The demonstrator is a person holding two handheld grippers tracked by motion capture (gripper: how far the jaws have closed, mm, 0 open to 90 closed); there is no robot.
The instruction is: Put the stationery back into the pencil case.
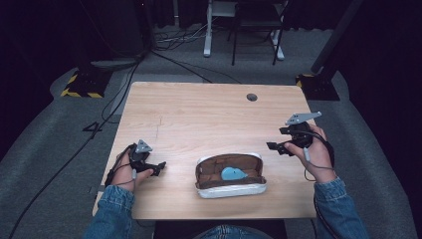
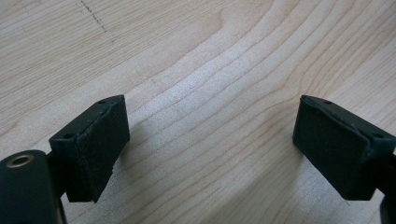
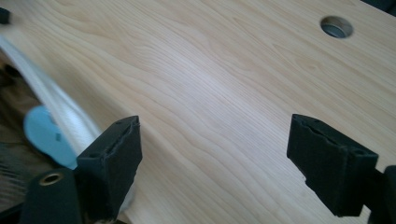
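Light wood table (image 1: 199, 114) in the high view, with an open case (image 1: 230, 175) near the front edge, about midway between the two hands. Case has a white shell and brown lining, and a small light-blue object (image 1: 233, 174) lies inside it. Left gripper (image 1: 158, 168) sits low at the table's left front, just left of the case but apart from it, jaws pointing toward the case. Right gripper (image 1: 272, 147) is held up right of the case, near its far right corner, not touching. Grey cable hole (image 1: 252, 97) toward the far edge. Denim sleeves at the bottom.

Left gripper view: left gripper (image 2: 210, 140) has its jaws spread wide, only bare wood grain between them, nothing held. A faint dotted mark (image 2: 93, 16) on the wood at top left.

Right gripper view: right gripper (image 3: 215, 163) also wide open, bare table (image 3: 210, 84) between the jaws. White rim of the case (image 3: 60, 107) runs along the left edge, blurred, with the light-blue object (image 3: 46, 135) just behind the left jaw. Cable hole (image 3: 336, 26) at top right.
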